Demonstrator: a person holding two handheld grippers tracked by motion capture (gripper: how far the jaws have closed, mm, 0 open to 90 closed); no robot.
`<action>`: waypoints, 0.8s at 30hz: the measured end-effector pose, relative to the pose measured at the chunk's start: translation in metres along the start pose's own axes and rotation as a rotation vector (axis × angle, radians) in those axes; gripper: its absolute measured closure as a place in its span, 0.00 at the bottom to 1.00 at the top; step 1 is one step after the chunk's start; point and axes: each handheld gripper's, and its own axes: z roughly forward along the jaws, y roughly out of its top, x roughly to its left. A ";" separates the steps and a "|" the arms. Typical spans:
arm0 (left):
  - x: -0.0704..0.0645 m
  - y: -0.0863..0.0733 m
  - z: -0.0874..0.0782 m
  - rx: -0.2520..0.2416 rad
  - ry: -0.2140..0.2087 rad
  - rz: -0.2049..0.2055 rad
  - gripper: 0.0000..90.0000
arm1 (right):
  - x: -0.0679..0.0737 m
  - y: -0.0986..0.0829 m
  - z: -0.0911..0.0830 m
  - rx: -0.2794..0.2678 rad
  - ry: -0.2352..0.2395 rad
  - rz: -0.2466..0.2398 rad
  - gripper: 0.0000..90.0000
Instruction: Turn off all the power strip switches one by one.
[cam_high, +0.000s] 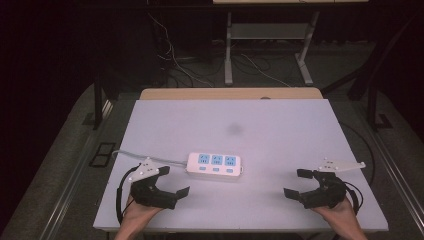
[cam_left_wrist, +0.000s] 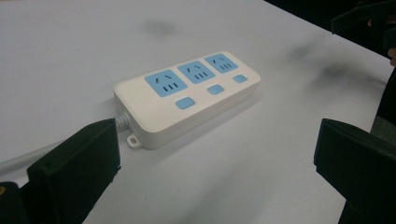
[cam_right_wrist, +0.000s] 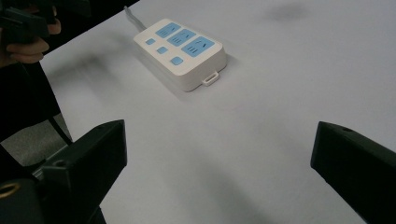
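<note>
A white power strip (cam_high: 214, 164) with three blue sockets and three blue switches lies flat near the table's middle, its grey cable (cam_high: 145, 156) running off to the left. It also appears in the left gripper view as the power strip (cam_left_wrist: 187, 95) and in the right gripper view as the power strip (cam_right_wrist: 180, 50). My left gripper (cam_high: 172, 181) rests near the front left, just left of the strip, open and empty. My right gripper (cam_high: 298, 183) sits at the front right, well clear of the strip, open and empty too.
The white table top (cam_high: 280, 130) has a faint dark smudge (cam_high: 234, 129) behind the strip. A wooden edge (cam_high: 230, 94) runs along the far side. Beyond it stand a desk frame (cam_high: 270, 35) and loose cables (cam_high: 175, 60) on the floor.
</note>
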 end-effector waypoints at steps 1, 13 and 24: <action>0.000 0.001 0.000 0.001 -0.001 0.001 0.00 | 0.000 0.000 0.000 0.000 0.001 0.001 0.04; 0.003 0.020 0.006 0.048 -0.004 0.042 0.00 | 0.000 -0.001 0.001 0.011 0.003 -0.005 0.04; 0.002 0.044 0.016 0.098 -0.025 0.097 0.00 | 0.000 -0.002 -0.001 0.008 0.000 -0.001 0.04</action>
